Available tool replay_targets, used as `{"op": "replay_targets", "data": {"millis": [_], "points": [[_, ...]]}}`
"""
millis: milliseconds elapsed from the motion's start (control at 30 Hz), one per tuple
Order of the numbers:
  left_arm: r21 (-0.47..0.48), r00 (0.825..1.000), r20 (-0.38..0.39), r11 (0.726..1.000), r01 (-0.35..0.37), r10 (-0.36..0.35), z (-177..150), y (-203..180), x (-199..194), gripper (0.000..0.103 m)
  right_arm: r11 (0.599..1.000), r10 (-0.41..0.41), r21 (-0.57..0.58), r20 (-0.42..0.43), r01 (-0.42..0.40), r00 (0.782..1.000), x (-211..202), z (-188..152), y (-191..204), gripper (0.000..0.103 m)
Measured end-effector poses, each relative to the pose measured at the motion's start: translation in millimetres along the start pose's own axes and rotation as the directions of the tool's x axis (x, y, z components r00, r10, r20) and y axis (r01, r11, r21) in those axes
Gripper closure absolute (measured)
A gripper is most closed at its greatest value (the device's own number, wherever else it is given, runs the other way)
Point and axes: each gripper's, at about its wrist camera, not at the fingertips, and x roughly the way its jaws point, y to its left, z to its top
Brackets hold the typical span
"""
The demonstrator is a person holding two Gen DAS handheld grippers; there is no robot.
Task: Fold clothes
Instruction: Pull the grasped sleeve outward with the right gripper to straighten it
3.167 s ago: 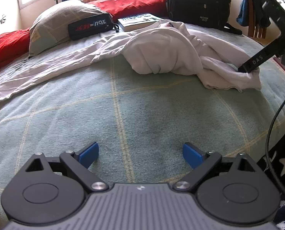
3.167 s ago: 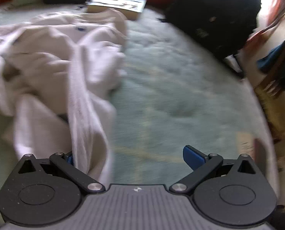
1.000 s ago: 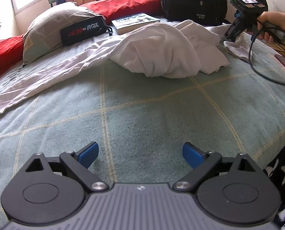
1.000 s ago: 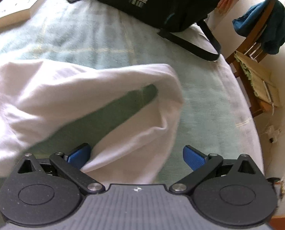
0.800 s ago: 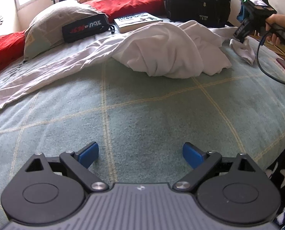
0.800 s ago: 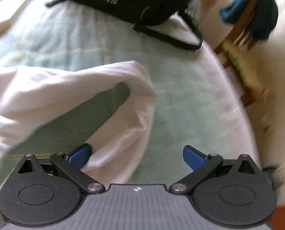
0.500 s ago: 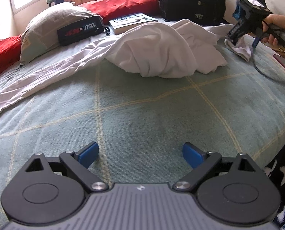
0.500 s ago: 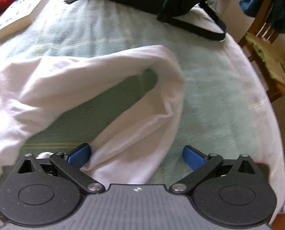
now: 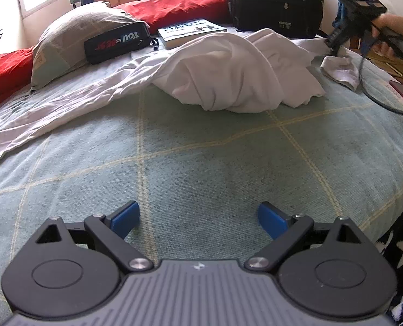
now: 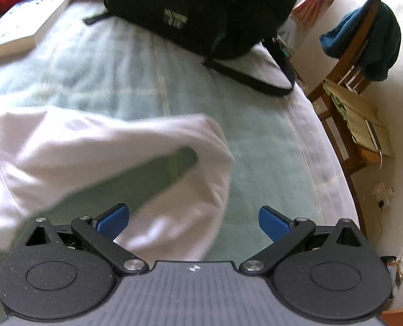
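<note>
White garment (image 9: pixel 228 73), crumpled in a loose heap, lies at about 12 o'clock in the left wrist view, on the far half of a pale green checked blanket (image 9: pixel 201 168) that covers the bed. It is not yet spread flat, so folding has likely not begun.

Beyond the heap, a black backpack (image 9: pixel 277 2) stands at 1 o'clock, a grey pillow (image 9: pixel 73 35) lies at 10 o'clock with a black case (image 9: pixel 117 42) against it, and a book (image 9: pixel 190 31) rests between case and backpack.

One sleeve (image 10: pixel 147 168) of the garment stretches out to the heap's right. In the right wrist view it loops across the blanket and runs back between the jaws of the right gripper (image 10: pixel 193 221), which stand wide apart, so the cloth lies loose rather than pinched. The person's hand (image 9: pixel 394 34) holds this gripper at 2 o'clock in the left view, probably drawing the sleeve out to open up the shirt.

The left gripper (image 9: pixel 198 220) hovers low over bare blanket at 6 o'clock, jaws wide apart and holding nothing, well apart from the garment, seemingly waiting.
</note>
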Motion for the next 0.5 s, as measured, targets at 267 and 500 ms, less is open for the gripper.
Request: {"op": "replay_targets", "data": {"millis": [267,500], "points": [[-0.002,1.0,0.002,1.0,-0.003,0.003,-1,1,-1,0.009,0.997,0.075,-0.007,-0.085,-0.076,0.994,19,-13,12,0.0],[0.004,1.0,0.006,1.0,0.001,-0.001,-1,-2,0,0.009,0.993,-0.098,-0.08,-0.114,0.089,0.989,21,-21,-34,0.0]]}}
